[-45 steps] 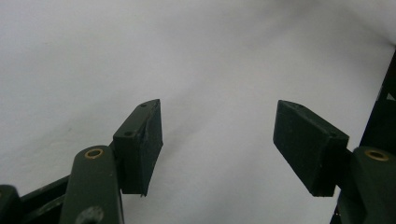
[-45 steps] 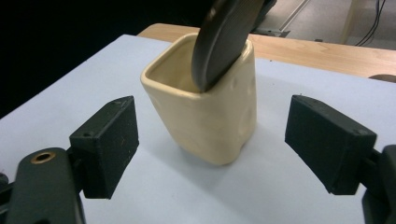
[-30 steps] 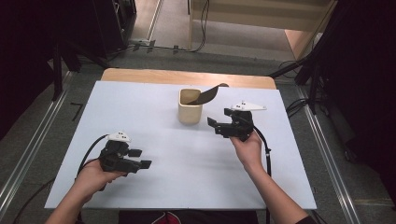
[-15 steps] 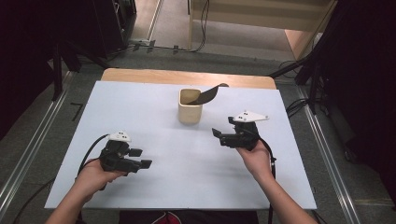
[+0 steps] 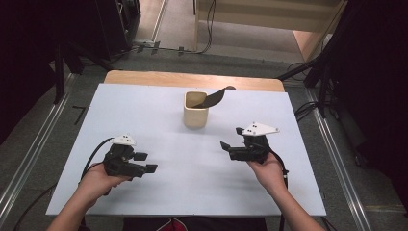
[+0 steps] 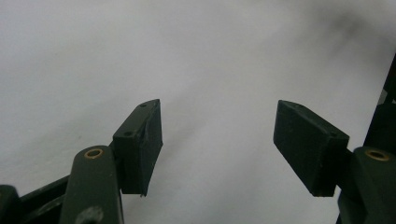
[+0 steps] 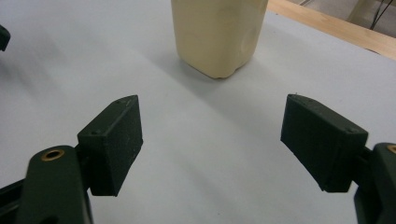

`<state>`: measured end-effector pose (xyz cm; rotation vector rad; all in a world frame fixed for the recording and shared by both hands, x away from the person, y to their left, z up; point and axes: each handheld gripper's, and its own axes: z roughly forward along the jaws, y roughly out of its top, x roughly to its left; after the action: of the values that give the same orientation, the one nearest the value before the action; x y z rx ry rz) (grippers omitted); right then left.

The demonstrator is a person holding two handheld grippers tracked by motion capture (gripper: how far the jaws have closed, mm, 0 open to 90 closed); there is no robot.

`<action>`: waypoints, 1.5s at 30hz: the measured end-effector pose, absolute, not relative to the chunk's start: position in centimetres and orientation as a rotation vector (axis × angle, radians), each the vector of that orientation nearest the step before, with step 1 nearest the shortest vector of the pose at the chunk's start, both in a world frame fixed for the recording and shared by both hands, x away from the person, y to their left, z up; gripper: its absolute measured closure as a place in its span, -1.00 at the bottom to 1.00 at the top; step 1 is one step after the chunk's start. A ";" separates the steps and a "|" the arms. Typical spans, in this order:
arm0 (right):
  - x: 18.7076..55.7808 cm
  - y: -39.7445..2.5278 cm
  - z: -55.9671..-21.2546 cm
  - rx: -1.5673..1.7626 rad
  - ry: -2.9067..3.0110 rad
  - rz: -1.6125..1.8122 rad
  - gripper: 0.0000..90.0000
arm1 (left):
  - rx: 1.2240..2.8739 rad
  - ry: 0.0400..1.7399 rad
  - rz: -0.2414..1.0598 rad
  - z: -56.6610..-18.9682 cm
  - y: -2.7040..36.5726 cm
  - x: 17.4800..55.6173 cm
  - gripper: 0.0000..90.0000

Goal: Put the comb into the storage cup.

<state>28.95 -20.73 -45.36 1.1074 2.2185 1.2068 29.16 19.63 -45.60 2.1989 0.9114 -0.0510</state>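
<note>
A white worktop (image 5: 159, 115) fills the middle of the high view, with a strip of bare wood along its far edge.

At the near left, a person's left hand (image 5: 98, 180) holds the left gripper (image 5: 145, 162) low over the white surface, pointing to the right. Its fingers (image 6: 140, 144) stand wide apart with nothing between them; the left gripper view shows plain white surface in the gap.

Toward the far middle of the worktop stands a cream-coloured cup (image 5: 196, 109), upright and square-sided. A dark spatula-like tool (image 5: 215, 97) rests inside it, leaning out over the rim toward the right.

At the near right, the right hand (image 5: 269, 171) holds the right gripper (image 5: 231, 138), which points left and away, toward the cup, with open surface between the two. Its fingers (image 7: 112, 144) are also spread wide and grip nothing. In the right gripper view the cup (image 7: 217, 35) sits ahead of the gap, apart from both fingers.

The two grippers are well apart from each other.
</note>
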 end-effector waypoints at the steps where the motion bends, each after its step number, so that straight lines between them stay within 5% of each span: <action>1: 28.8 -20.8 -45.5 1.106 2.225 1.198 -0.58 | 2.200 0.909 -0.050 -45.6 19.6 29.2 -0.25; 45: 24.5 -26.3 -47.4 1.164 2.276 1.139 -0.58 | 2.195 0.906 -0.036 -45.8 20.4 28.4 -0.25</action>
<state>24.52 -26.27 -47.37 1.1643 2.2764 1.1387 28.37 20.38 -45.83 2.1954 0.9063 -0.0362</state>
